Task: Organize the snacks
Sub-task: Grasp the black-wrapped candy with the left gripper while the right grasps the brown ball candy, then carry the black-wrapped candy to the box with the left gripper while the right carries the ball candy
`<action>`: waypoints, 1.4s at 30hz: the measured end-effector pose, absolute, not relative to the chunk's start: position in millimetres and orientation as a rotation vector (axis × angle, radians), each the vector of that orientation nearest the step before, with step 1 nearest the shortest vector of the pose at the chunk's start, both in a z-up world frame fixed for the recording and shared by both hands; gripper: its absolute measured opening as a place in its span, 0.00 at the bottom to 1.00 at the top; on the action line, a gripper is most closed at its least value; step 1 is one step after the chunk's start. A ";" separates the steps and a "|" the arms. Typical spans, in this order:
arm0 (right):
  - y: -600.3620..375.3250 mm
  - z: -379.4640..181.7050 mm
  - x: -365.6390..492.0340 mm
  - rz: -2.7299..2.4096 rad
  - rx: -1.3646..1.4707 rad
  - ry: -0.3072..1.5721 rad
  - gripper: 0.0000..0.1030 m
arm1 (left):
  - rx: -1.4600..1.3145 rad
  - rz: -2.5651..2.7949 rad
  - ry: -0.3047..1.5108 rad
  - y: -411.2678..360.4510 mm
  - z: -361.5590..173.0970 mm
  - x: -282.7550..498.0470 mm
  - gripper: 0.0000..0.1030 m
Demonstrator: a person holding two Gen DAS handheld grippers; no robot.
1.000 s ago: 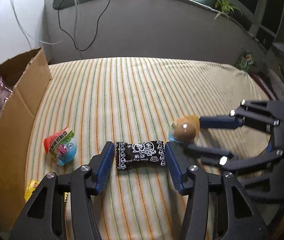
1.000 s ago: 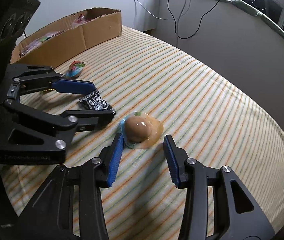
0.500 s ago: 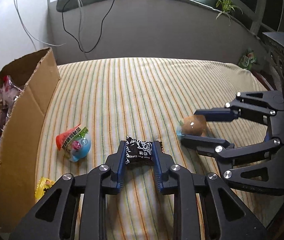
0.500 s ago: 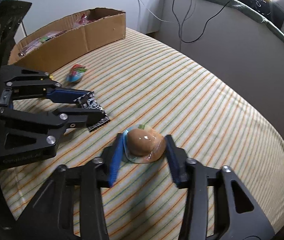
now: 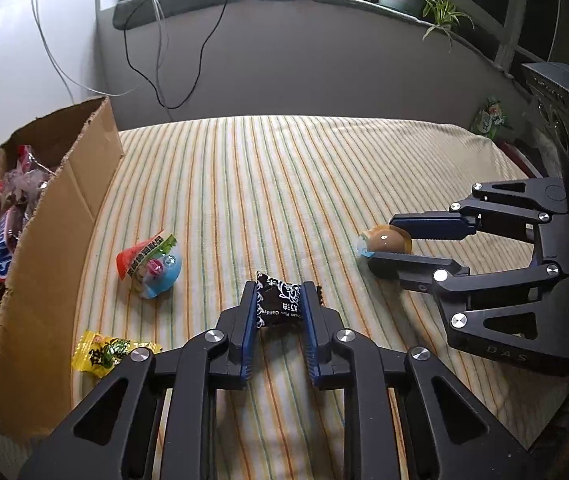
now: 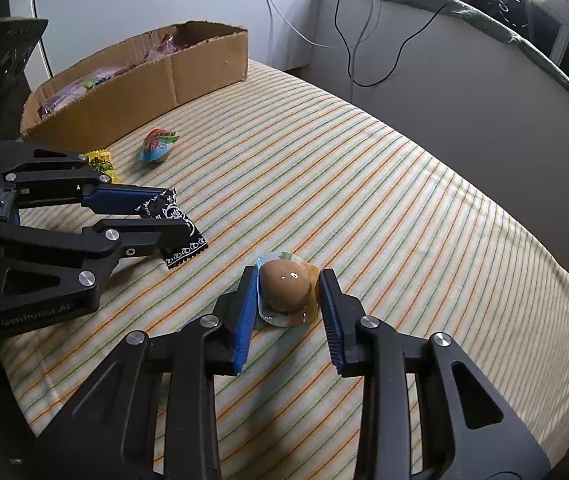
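The left gripper [image 5: 278,308] has its fingers pressed on both sides of the black candy packet [image 5: 280,305], which lies on the striped cloth [image 5: 284,184]; the right gripper [image 6: 288,294] clamps the brown jelly cup [image 6: 286,286] in the same way. The blue jelly cup [image 5: 152,266] and the yellow candy [image 5: 102,354] lie near the cardboard box [image 5: 64,216]; other snacks are inside the box.

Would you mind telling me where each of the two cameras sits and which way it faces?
Left wrist view: rides the left gripper, looking forward along its own two fingers, shut on the black candy, toward the grey wall; the cardboard box is at left.
Right wrist view: rides the right gripper, looking along its fingers, shut on the brown jelly cup, toward the cardboard box.
Shared: each view shows the other gripper, both snacks, the blue jelly cup, the yellow candy and the striped cloth.
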State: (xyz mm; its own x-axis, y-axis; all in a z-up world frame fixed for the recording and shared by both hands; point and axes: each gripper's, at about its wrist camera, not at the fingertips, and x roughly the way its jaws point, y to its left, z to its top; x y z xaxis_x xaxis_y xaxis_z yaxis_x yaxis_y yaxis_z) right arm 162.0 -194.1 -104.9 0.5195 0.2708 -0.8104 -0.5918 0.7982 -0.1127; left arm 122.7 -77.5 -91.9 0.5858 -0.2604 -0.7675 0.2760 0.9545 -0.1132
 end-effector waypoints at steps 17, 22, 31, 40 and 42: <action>-201.7 -59.3 145.0 0.543 -0.328 0.795 0.30 | -0.068 -0.312 0.786 -50.3 -48.1 91.7 0.09; -186.7 -46.7 139.7 0.567 -0.332 0.771 0.30 | -0.080 -0.296 0.738 -38.0 -28.7 83.0 0.09; -144.4 -25.3 145.4 0.616 -0.337 0.730 0.30 | -0.088 -0.238 0.676 5.8 -7.7 76.3 0.09; -93.5 -13.3 155.5 0.664 -0.361 0.712 0.30 | -0.111 -0.188 0.648 43.0 -0.2 74.7 0.08; -83.9 -11.8 158.3 0.674 -0.363 0.709 0.30 | -0.117 -0.178 0.645 48.4 -0.5 74.0 0.09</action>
State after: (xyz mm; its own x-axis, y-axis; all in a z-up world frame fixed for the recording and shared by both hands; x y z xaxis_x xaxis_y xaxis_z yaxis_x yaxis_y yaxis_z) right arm 158.3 -83.9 -11.8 0.5634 0.4406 -0.6989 -0.6756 0.7326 -0.0828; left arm 74.0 48.4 -0.5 0.7844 -0.2012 -0.5867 0.1288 0.9782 -0.1632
